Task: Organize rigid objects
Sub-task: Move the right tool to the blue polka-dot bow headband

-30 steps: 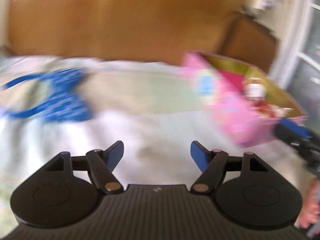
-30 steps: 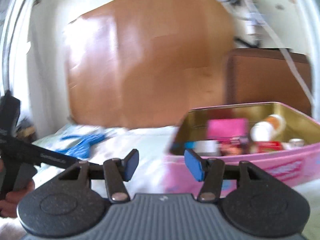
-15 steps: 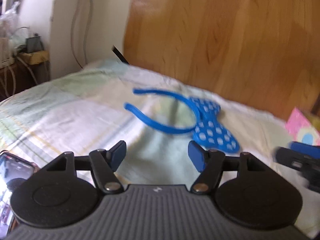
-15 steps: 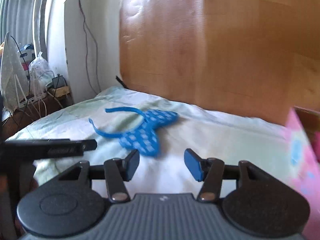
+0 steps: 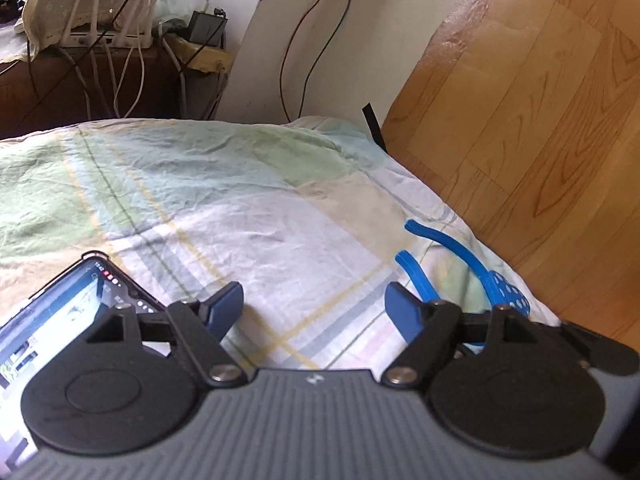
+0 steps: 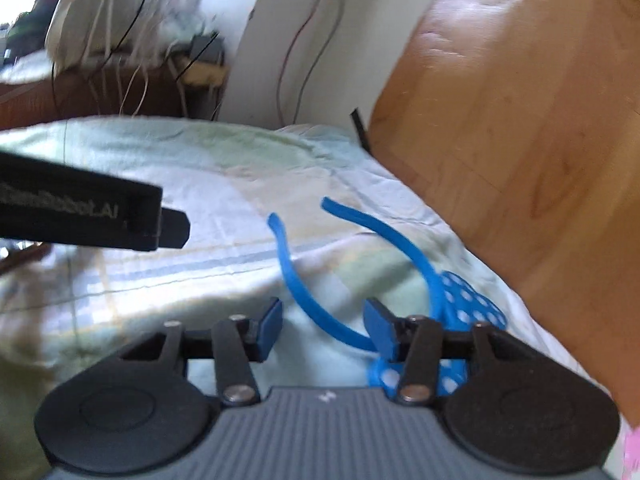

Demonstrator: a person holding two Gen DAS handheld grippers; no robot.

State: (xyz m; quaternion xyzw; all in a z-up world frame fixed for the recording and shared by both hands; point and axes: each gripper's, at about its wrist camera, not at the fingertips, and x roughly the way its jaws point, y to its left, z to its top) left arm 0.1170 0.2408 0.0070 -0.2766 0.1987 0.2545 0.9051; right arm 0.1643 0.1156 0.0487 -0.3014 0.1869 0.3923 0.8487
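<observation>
A blue headband (image 6: pixel 404 240) with a white-dotted bow (image 6: pixel 468 300) lies on the bed sheet next to the wooden headboard. My right gripper (image 6: pixel 324 326) hovers low over it, and its jaws are closing. One arm of the band runs through the gap between them, close to the right pad (image 6: pixel 378 330), but neither pad presses on it. The left gripper (image 5: pixel 314 306) stands over bare sheet to the left of the headband (image 5: pixel 452 256). Its jaws are opening and nothing is between them. Its black body (image 6: pixel 92 216) shows in the right wrist view.
A phone (image 5: pixel 60 316) with a lit screen lies on the sheet at the lower left. The wooden headboard (image 5: pixel 540 120) bounds the bed on the right. A side table with cables (image 5: pixel 120 60) stands beyond the bed. A pink edge (image 6: pixel 632 452) shows at the lower right corner.
Both views swung left, away from the pink tin, onto the headband. The right gripper came down close over the band and its jaws narrowed. The left jaws widened a little.
</observation>
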